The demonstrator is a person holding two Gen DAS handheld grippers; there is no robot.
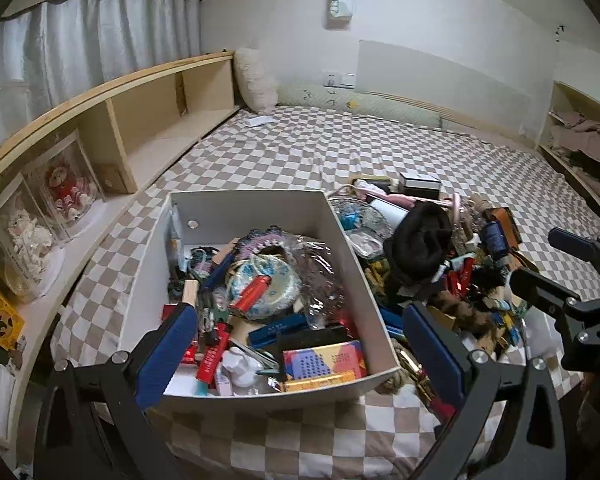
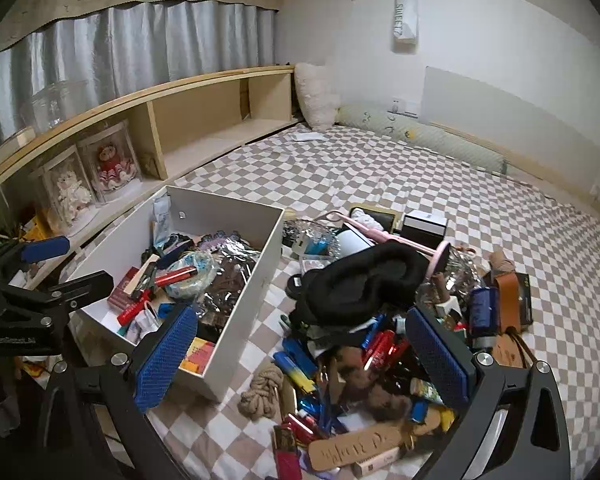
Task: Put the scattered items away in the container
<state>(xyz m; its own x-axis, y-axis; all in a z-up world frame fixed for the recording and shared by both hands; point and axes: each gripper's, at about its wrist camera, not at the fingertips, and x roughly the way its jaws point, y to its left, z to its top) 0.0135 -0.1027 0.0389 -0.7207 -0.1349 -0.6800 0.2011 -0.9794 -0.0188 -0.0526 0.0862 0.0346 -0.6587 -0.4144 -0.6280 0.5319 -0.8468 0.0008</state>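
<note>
Up front, left: left gripper (image 1: pixel 296 344) with blue-padded fingers spread wide, nothing held, hanging over the near end of the box
Up front, right: right gripper (image 2: pixel 302 344) also spread wide and empty, over the loose heap
Container: white rectangular cardboard box (image 1: pixel 342 236) on the beige-and-white checkered bedsheet (image 1: pixel 300 148), already pretty full; a red lighter (image 1: pixel 250 292) lies on a blue floral dish (image 1: pixel 278 280), and a colourful flat packet (image 1: pixel 324 360) sits at the near wall
Pile: scattered items just right of the box, touching its side; knotted beige rope (image 2: pixel 262 394), black knit hat (image 2: pixel 360 276) on top, pink stand (image 2: pixel 404 242) behind it
Further back: wooden shelf (image 1: pixel 148 120) along the left with dolls in clear cases (image 1: pixel 66 188), fluffy white pillow (image 1: pixel 256 80) by the wall
</note>
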